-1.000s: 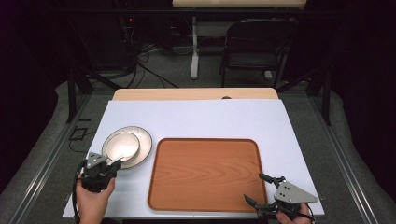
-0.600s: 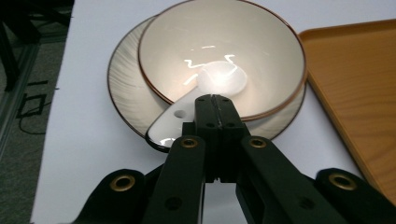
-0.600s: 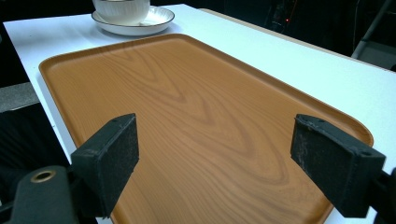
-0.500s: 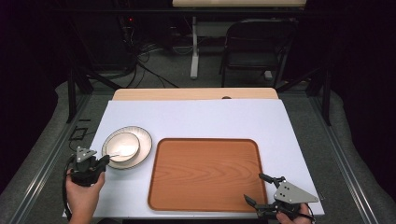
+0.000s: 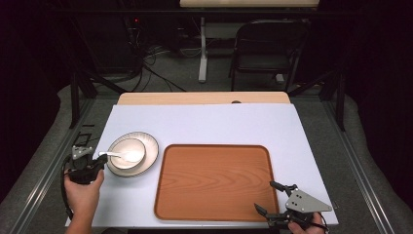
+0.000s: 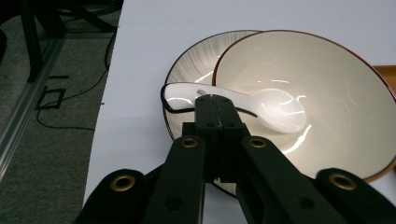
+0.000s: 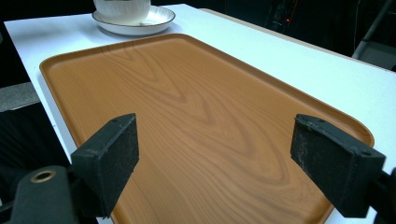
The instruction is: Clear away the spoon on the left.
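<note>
— White sheeting covers the table [image 5: 219,122], doesn't it, with a strip of bare wood along the far edge?

— Yes, and grey floor around it. Nearest the person, the right gripper [image 5: 272,199] sits at the near right corner of the one wooden tray [image 5: 214,180], jaws spread wide; in the right gripper view the tray [image 7: 196,116] lies empty between the two pads.

— And the left gripper [image 5: 97,163]?

— At the table's left edge, jaws pressed together, tips over the handle of a white spoon [image 6: 247,105]. Whether they pinch it, I cannot tell.

— What holds the spoon?

— One white bowl [image 6: 322,98], the spoon's scoop inside it, handle over the rim. The bowl sits on one plate [image 6: 191,67], just left of the tray.

— Beyond the table?

— One dark folding chair [image 5: 265,48], a white table leg [image 5: 202,48], and cables [image 5: 156,68] on the floor.
</note>
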A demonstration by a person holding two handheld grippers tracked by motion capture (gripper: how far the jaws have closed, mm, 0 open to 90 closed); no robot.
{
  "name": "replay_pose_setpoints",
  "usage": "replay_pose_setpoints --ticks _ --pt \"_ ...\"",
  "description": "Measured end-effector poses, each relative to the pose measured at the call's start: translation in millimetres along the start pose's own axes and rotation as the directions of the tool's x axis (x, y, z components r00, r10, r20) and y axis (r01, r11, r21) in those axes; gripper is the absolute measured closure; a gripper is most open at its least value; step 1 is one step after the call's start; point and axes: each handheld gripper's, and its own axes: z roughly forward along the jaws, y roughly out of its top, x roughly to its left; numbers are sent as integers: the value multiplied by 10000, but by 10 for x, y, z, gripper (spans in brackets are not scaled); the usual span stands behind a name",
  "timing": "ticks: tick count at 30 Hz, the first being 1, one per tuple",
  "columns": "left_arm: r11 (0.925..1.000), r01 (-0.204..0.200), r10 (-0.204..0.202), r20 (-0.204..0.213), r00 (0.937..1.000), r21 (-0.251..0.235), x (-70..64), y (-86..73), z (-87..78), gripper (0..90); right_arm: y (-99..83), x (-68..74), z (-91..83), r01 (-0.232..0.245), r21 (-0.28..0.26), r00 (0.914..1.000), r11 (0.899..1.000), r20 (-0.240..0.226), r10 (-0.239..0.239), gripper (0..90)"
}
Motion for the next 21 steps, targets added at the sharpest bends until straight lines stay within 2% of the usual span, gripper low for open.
replay_pose_setpoints --ticks 10,15,21 --pt "9999 102 -102 -9 9999 -50 9 98 82 900 -1 -1 -3 25 -10 10000 10000 -9 -25 148" --pt "9983 562 -559 295 9980 -118 7 91 77 892 -1 0 -2 25 -8 10000 10000 -19 -25 148" --pt "9950 987 -977 572 9936 -147 18 91 41 808 -1 0 -3 3 -10 10000 10000 -12 -3 148"
